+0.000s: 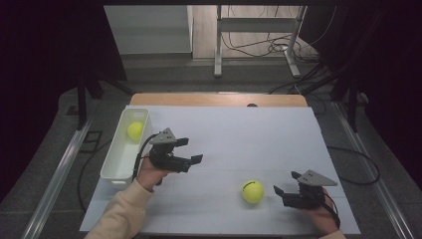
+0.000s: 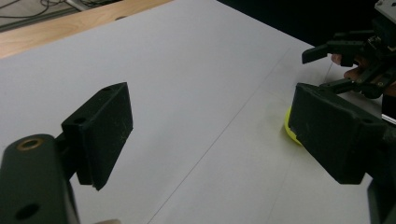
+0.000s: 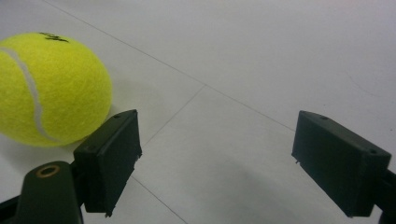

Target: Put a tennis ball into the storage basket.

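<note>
Yellow ball (image 1: 253,191) lies just beside right tongs (image 1: 285,183).

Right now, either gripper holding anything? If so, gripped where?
Nothing held. The left gripper and right gripper both have open, empty jaws; the tennis ball lies free on the table beside the right one.

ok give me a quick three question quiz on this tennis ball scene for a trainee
1. True or false: the white bin already holds a tennis ball.
2. Which tool is nearer the loose tennis ball on the white sheet: A) left tool B) right tool?
3. Are the right tool's jaws shut on the loose ball, or open beside it?

Key
1. True; one ball lies at the bin's far end.
2. B; the ball sits just off the right tool's jaws.
3. Open; in the right gripper view the ball lies outside the jaws, with nothing between them.
</note>
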